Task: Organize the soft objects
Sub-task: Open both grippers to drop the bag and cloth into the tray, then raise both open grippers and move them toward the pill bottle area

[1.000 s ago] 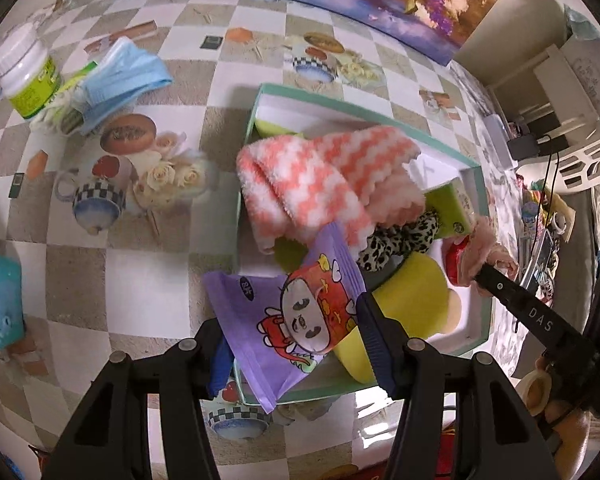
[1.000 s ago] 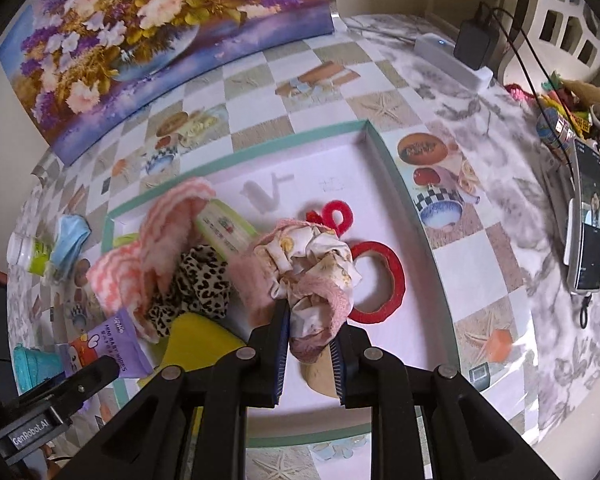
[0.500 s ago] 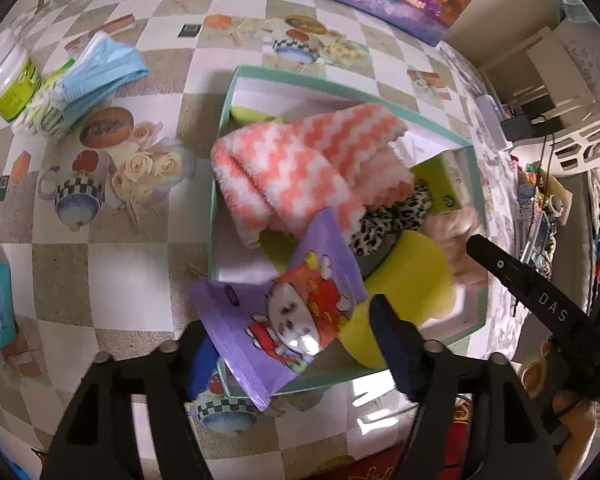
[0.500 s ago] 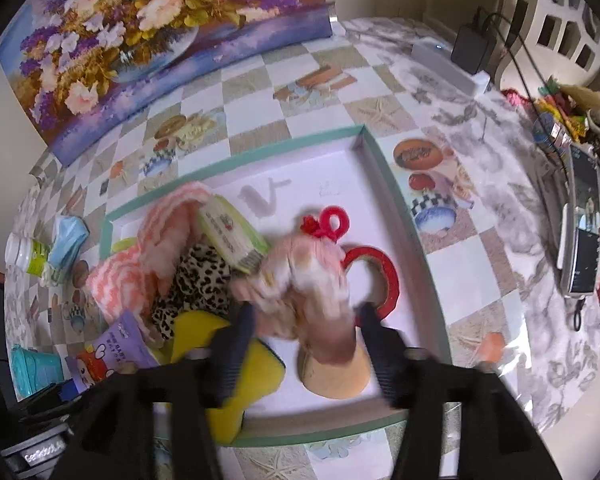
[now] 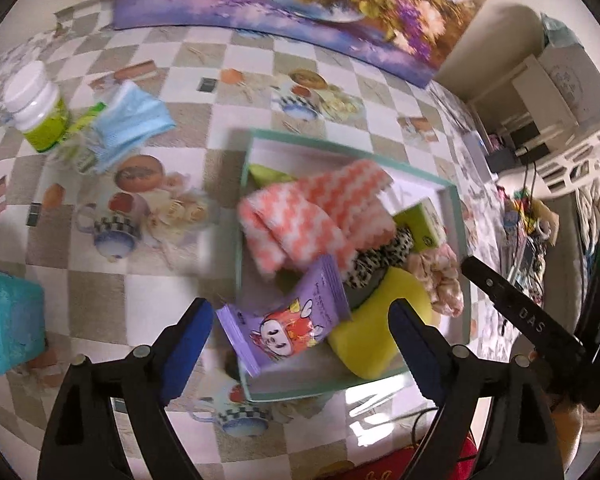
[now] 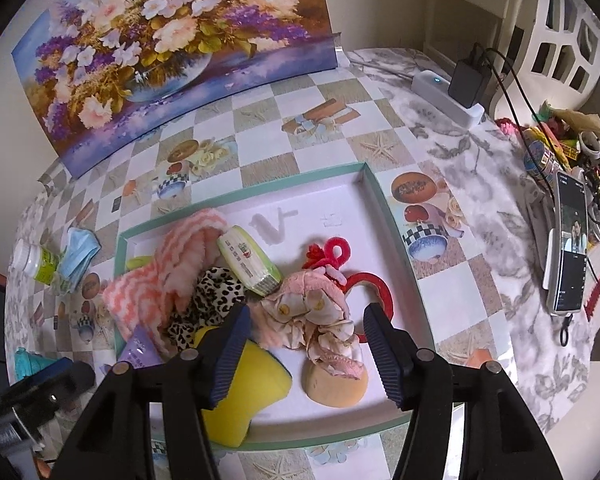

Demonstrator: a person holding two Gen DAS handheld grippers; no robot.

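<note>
A teal-rimmed box [image 5: 300, 389] [image 6: 396, 236] holds a pink zigzag cloth [image 5: 312, 216] [image 6: 168, 272], a leopard scrunchie [image 5: 376, 260] [image 6: 212, 296], a yellow sponge [image 5: 376, 332] [image 6: 244, 388] and a green tissue pack [image 5: 420, 224] [image 6: 248, 260]. A purple cartoon packet [image 5: 288, 324] [image 6: 140, 350] leans over the box's near left corner. My left gripper [image 5: 298, 312] hangs above it, its jaws opening, the pads clear of the packet. A pink floral scrunchie [image 6: 312, 312] [image 5: 440, 276] lies partly on a beige puff [image 6: 336, 384]. Above them my right gripper [image 6: 306, 314] stands open.
A red ring [image 6: 380, 292] lies in the box. On the checked tablecloth sit a blue face mask [image 5: 128, 124], a white bottle [image 5: 40, 112] and a teal container [image 5: 8, 320]. A flower painting [image 6: 172, 48] stands behind; a power strip [image 6: 452, 96] and phone [image 6: 570, 248] are right.
The left jaws widened and let go of the purple packet, and that gripper rose. The right jaws opened and released the floral scrunchie, which now rests in the box.
</note>
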